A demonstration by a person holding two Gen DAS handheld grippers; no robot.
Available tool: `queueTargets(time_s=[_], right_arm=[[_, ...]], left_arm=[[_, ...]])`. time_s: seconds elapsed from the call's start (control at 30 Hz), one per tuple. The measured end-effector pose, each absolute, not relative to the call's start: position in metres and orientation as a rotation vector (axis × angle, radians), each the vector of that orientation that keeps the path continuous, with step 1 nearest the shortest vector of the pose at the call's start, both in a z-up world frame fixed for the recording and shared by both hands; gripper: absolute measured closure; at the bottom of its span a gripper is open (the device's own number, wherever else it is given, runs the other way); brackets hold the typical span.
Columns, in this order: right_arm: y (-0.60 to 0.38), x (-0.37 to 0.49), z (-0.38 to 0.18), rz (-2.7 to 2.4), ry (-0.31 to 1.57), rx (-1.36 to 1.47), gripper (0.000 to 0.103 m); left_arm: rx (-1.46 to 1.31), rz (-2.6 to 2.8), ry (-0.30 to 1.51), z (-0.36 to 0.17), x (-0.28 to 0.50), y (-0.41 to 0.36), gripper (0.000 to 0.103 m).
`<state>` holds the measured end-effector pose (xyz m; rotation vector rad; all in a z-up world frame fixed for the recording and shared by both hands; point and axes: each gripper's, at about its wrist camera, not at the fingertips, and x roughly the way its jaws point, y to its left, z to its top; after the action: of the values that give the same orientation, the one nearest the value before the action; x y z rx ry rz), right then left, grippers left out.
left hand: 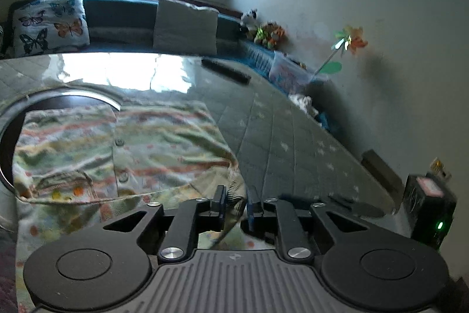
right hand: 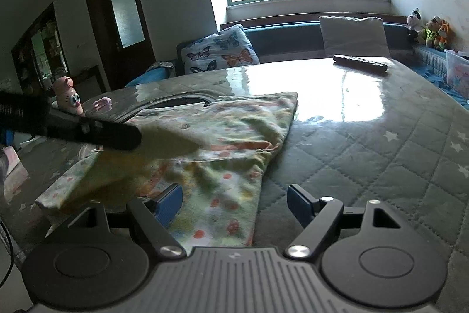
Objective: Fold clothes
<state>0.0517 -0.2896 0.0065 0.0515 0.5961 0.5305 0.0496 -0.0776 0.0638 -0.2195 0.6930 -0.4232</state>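
You are working over a quilted table point(right hand: 366, 143), and the floral garment point(right hand: 234, 137) is lying spread on its near left part, partly covering a round dark inset. Your left gripper point(left hand: 236, 203) is pinching the garment's right edge between nearly closed fingers. Your right gripper point(right hand: 234, 203) is hovering with fingers spread wide over the garment's near corner.

Left hand-held gripper point(left hand: 236, 203) pinched, right point(right hand: 234, 203) agape

Quilted table point(right hand: 366, 143) — garment point(right hand: 222, 143), remote point(right hand: 360, 63)
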Motion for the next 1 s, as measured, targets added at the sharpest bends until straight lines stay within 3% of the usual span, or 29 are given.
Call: queueTargets(time_s=[0.1,0.37,0.77,0.93,1.0], right_arm=[[-0.291,0.052,0.007,0.518,0.595,0.053,0.023],[-0.287,0.053,0.017,0.502,0.574,0.049,0.023],[-0.237,0.056,0.015,0.604,0.601,0.0,0.023],[-0.22,0.055,0.014,0.648,0.607,-0.029,0.023],[-0.216,0.055,0.014,0.657,0.609,-0.037,0.024]], left_arm=[[-0.199,-0.43,0.703,0.059,0.047,-0.077,0.064],[-0.16,-0.293,0.678,0.052,0.035,-0.033,0.063],[-0.214,-0.092,0.742,0.022,0.022,0.041,0.066],[-0.202,-0.054,0.747,0.014,0.021,0.051,0.083],[-0.202,-0.043,0.745,0.014,0.022,0.054,0.085]])
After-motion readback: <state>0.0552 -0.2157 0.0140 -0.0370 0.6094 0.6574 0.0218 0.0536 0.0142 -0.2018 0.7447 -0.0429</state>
